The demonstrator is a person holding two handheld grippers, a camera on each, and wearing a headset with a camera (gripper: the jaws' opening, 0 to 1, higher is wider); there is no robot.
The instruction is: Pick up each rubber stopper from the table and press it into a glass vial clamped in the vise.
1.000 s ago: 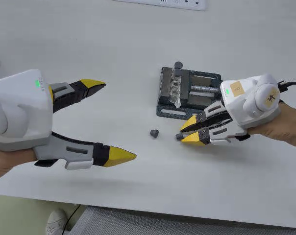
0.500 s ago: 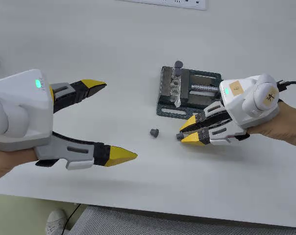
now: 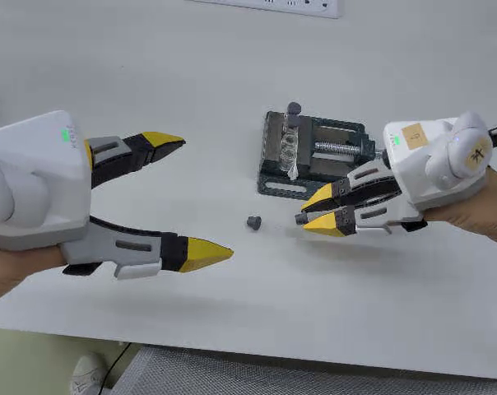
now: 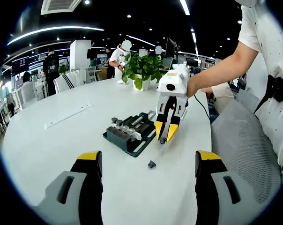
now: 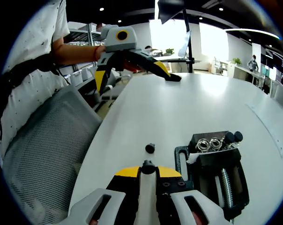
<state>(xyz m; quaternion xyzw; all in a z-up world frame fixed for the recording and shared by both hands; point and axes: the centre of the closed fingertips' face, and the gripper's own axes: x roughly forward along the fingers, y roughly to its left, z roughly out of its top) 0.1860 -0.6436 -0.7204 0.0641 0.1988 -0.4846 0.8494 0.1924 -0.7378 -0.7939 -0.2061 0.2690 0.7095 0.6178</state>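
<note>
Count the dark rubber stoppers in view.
4 stoppers: one loose on the table, one in the right gripper's jaws, two capping vials in the black vise; others possibly hidden.

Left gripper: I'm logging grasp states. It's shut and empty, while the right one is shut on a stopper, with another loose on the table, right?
No: the left gripper is open and empty, jaws spread, as the head view shows. The right gripper is shut on a stopper, and a loose stopper lies on the table.

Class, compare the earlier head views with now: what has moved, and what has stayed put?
The right gripper, still shut on a stopper, has risen slightly beside the vise. The left gripper stays open; the loose stopper and vise have not moved.
</note>
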